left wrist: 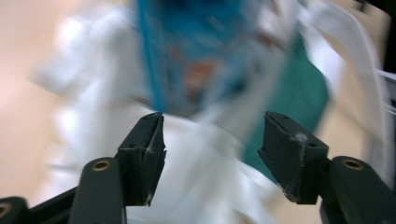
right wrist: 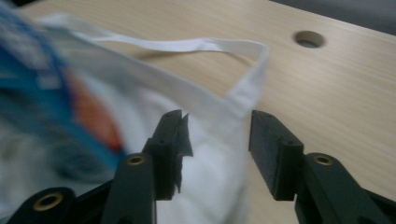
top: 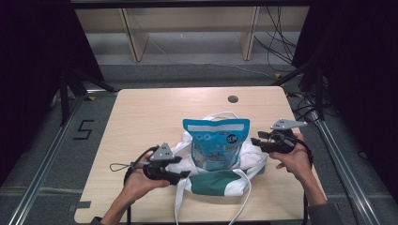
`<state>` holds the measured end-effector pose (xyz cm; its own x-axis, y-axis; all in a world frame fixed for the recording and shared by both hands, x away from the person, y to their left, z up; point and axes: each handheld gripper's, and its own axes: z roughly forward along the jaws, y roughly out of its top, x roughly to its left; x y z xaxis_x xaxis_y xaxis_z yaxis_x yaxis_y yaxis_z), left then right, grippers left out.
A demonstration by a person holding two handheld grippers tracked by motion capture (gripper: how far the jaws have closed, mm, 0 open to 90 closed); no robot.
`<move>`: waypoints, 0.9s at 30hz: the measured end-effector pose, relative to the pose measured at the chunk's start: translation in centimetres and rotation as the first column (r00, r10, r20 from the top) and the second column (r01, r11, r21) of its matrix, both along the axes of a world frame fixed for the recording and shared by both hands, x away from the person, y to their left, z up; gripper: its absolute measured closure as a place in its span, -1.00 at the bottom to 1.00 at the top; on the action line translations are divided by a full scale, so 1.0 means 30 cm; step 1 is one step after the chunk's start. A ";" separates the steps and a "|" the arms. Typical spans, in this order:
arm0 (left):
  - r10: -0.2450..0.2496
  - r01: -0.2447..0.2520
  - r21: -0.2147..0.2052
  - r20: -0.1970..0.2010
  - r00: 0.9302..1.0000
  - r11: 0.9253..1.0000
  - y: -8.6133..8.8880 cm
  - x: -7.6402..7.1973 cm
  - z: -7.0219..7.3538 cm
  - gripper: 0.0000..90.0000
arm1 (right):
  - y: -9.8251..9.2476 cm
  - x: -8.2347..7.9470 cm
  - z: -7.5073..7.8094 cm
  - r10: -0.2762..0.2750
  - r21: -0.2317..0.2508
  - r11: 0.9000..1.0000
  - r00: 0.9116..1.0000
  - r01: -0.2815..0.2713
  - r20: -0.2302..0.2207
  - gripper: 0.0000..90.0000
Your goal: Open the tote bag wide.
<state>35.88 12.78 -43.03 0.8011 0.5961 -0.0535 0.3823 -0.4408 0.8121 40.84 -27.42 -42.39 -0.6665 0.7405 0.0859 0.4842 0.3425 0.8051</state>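
Observation:
A white cloth bag with a green band (top: pixel 220 180) lies on the wooden table (top: pixel 150 112), its white straps trailing front and back. A blue snack pouch (top: pixel 216 140) stands upright in the bag's mouth. My left gripper (top: pixel 184 174) is at the bag's left edge, open, with white cloth (left wrist: pixel 205 163) blurred between and beyond its jaws. My right gripper (top: pixel 256 141) is at the bag's right edge, open, its jaws either side of the bag's white rim (right wrist: pixel 219 121), just below a white strap (right wrist: pixel 187 45). The pouch (right wrist: pixel 42 93) shows blurred at the left of the right gripper view.
A round cable hole (top: pixel 233 99) is in the table near its far edge. Wooden shelf legs (top: pixel 133 37) and loose cables (top: pixel 277 42) are on the floor behind. Bare tabletop stretches beyond the bag and to its left.

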 end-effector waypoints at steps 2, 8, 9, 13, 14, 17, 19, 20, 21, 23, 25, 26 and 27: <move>0.060 -0.060 0.008 0.022 0.998 0.998 0.012 0.051 0.006 -0.13 | 0.014 -0.063 0.008 0.071 0.036 0.997 0.997 -0.070 -0.033 0.17; 0.097 -0.096 0.050 -0.029 0.995 0.994 -0.012 0.196 -0.068 0.05 | 0.097 -0.189 -0.004 0.286 0.022 0.958 0.958 -0.285 -0.036 0.07; 0.090 -0.089 0.050 -0.025 0.996 0.995 -0.014 0.213 -0.078 0.10 | 0.120 -0.198 -0.009 0.310 0.011 0.951 0.949 -0.310 -0.052 0.05; 0.096 -0.096 0.058 0.009 0.995 0.994 -0.017 0.260 -0.088 0.60 | 0.196 -0.190 -0.056 0.365 -0.099 0.924 0.930 -0.368 -0.054 0.28; 0.111 -0.111 0.058 0.016 0.994 0.992 -0.016 0.268 -0.087 0.68 | 0.201 -0.193 -0.065 0.376 -0.125 0.916 0.925 -0.380 -0.058 0.49; 0.156 -0.155 0.025 -0.014 0.988 0.988 -0.002 0.312 -0.101 0.85 | 0.197 -0.215 -0.077 0.407 -0.193 0.888 0.909 -0.417 -0.089 0.76; 0.166 -0.164 0.081 -0.026 0.986 0.983 0.002 0.337 -0.128 0.90 | 0.181 -0.240 -0.075 0.414 -0.212 0.880 0.905 -0.426 -0.098 0.82; 0.176 -0.172 0.086 -0.044 0.983 0.981 0.004 0.351 -0.147 0.89 | 0.171 -0.254 -0.073 0.410 -0.207 0.883 0.907 -0.421 -0.096 0.83; 0.191 -0.185 0.081 -0.072 0.979 0.979 0.009 0.365 -0.166 0.88 | 0.158 -0.267 -0.070 0.414 -0.207 0.882 0.906 -0.424 -0.092 0.84; 0.209 -0.202 0.065 -0.125 0.970 0.977 0.019 0.382 -0.204 0.86 | 0.135 -0.298 -0.067 0.414 -0.201 0.883 0.906 -0.424 -0.091 0.85; 0.202 -0.192 0.076 -0.154 0.967 0.978 0.024 0.381 -0.236 0.83 | 0.126 -0.327 -0.082 0.413 -0.200 0.883 0.905 -0.425 -0.101 0.84; 0.200 -0.189 0.083 -0.151 0.968 0.978 0.021 0.375 -0.250 0.83 | 0.131 -0.336 -0.106 0.419 -0.207 0.877 0.901 -0.434 -0.114 0.84; 0.201 -0.190 0.085 -0.147 0.968 0.978 0.021 0.372 -0.254 0.82 | 0.142 -0.337 -0.140 0.428 -0.233 0.864 0.895 -0.446 -0.129 0.84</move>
<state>47.03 13.42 -50.66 0.6538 0.7472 -0.1195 0.5848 -0.3987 0.7065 30.74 -23.17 -46.60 -0.9259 0.3777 -0.0037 0.2899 0.7170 0.6340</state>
